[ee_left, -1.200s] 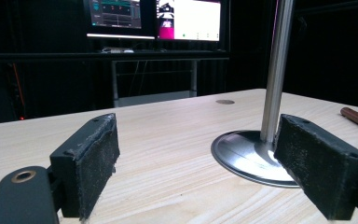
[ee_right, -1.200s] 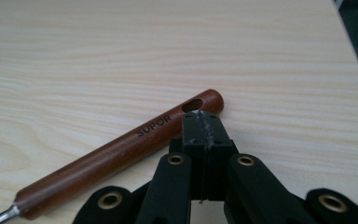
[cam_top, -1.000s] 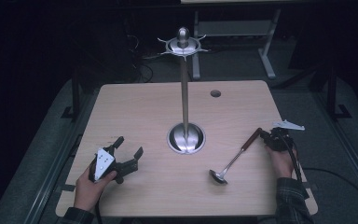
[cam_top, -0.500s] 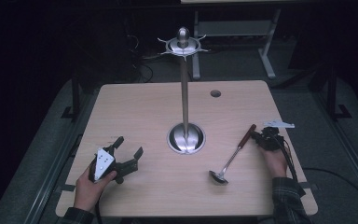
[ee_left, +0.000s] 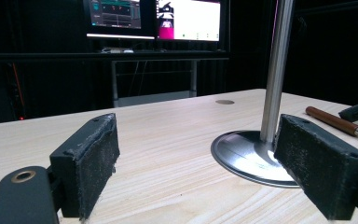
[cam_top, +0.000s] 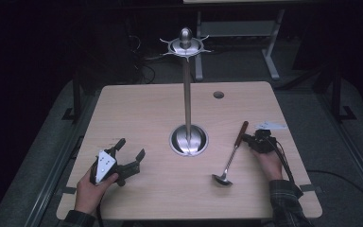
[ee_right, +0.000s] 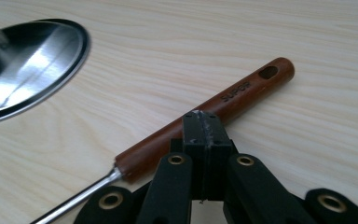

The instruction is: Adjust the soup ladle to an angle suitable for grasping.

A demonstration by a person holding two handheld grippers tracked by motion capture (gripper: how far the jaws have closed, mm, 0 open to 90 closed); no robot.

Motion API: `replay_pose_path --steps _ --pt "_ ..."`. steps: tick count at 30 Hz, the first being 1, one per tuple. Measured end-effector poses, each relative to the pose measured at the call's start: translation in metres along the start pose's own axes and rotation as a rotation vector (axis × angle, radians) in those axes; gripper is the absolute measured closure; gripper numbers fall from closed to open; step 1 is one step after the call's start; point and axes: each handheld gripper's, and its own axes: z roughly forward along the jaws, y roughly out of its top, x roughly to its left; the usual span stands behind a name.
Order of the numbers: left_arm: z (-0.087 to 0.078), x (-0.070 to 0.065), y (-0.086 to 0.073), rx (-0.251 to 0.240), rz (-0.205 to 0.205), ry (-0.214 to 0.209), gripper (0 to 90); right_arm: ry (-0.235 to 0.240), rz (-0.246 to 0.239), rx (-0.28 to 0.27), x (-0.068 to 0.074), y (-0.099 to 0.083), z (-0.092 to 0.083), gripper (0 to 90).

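A ladle with a brown wooden handle and a steel bowl lies on the wooden table, right of a tall steel hanging stand. My right gripper is shut with nothing between its jaws. In the right gripper view its closed tips press against the side of the handle. At the front left, my left gripper rests open and empty, held low over the table. In the left gripper view its pads stand wide apart, facing the stand's base.
The stand's round base sits mid-table, with hooks around its top. A cable hole is at the back right. Monitors glow beyond the table's far edge.
My right gripper has slid left, still shut, and the ladle's handle end has swung left with it while the bowl stayed put. The left gripper has not moved.
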Motion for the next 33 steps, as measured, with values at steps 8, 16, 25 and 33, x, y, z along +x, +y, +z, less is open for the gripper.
replay_pose_path --steps 8,16,25,33 --pt "0.0 0.0 0.0 0.0 0.0 0.0 13.5 0.053 -0.031 0.004 0.011 0.002 0.005 90.0" --pt "0.0 0.0 0.0 0.0 0.0 0.0 13.5 0.103 -0.071 0.007 0.028 0.005 0.013 90.0" --pt "0.0 0.0 0.0 0.001 0.001 0.0 13.5 0.156 -0.11 0.018 0.048 0.009 0.021 90.0" --pt "0.0 0.0 0.0 0.001 0.001 -0.001 13.5 0.184 -0.126 0.008 0.055 0.01 0.024 90.0"
